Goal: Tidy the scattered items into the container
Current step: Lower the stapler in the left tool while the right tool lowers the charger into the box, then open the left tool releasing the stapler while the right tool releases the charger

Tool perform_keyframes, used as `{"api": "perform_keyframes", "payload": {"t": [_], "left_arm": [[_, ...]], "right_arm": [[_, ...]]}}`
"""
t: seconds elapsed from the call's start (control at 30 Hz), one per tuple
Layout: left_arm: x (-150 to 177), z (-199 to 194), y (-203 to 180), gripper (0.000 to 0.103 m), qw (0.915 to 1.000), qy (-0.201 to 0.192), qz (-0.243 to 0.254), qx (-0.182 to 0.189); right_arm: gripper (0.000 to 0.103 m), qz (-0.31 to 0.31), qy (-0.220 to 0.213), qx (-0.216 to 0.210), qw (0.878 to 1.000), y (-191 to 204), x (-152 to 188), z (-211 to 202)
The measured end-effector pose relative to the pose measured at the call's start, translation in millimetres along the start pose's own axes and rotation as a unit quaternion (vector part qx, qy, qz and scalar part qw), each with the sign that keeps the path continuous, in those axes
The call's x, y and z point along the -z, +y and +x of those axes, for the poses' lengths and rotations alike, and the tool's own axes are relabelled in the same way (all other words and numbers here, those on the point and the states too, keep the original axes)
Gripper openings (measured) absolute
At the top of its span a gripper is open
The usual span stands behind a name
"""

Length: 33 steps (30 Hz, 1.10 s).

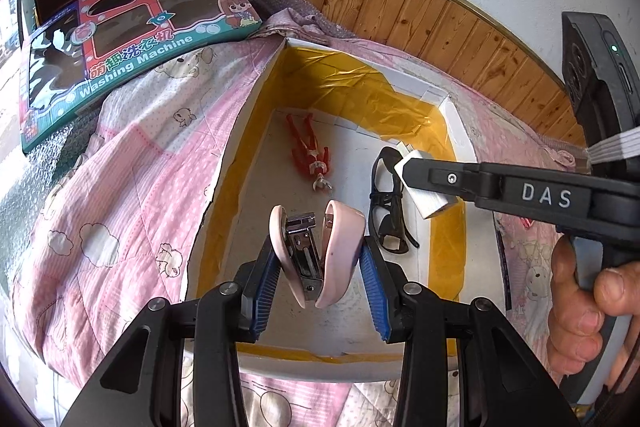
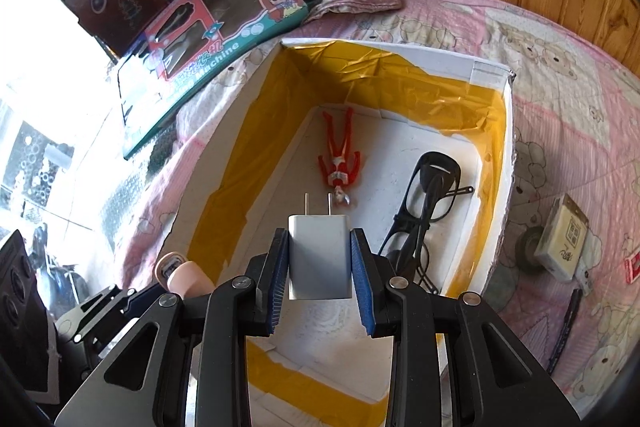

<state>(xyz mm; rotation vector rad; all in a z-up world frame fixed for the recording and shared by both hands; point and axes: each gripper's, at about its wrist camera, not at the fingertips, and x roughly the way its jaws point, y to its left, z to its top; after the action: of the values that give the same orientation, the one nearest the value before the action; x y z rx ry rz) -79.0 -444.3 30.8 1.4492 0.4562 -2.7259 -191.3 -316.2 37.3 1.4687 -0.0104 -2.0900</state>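
Container [image 2: 492,163] already holds red figure [image 2: 340,163], black glasses [image 2: 424,195]; left gripper [image 1: 318,263] clamps pink stapler [image 1: 344,251], right gripper [image 2: 320,263] clamps white charger [image 2: 320,259], both above it; small box [image 2: 564,239] left on quilt [image 2: 560,107].

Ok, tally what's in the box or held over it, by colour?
Red: 1, toy figure
Black: 1, glasses
Pink: 1, stapler, in left hand-held gripper
White: 1, charger, in right hand-held gripper
Total: 4
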Motion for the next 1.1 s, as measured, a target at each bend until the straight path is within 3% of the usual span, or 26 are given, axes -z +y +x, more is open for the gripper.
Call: {"api": "perform_keyframes", "payload": {"t": [0.3, 0.57, 1.1], "left_arm": [[-7, 8, 6, 0.044, 1.0000, 0.006, 0.001, -0.007], [-8, 10, 12, 0.047, 0.9999, 0.003, -0.011, -0.006], [-2, -26, -1, 0.047, 0.9996, -0.029, 0.001, -0.007]], "right_arm": [[0.032, 0.003, 0.013, 0.028, 1.000, -6, -22, 24], [0.034, 0.024, -0.003, 0.029, 0.999, -19, -30, 20], [0.032, -0.018, -0.064, -0.023, 0.998, 12, 19, -49]]}}
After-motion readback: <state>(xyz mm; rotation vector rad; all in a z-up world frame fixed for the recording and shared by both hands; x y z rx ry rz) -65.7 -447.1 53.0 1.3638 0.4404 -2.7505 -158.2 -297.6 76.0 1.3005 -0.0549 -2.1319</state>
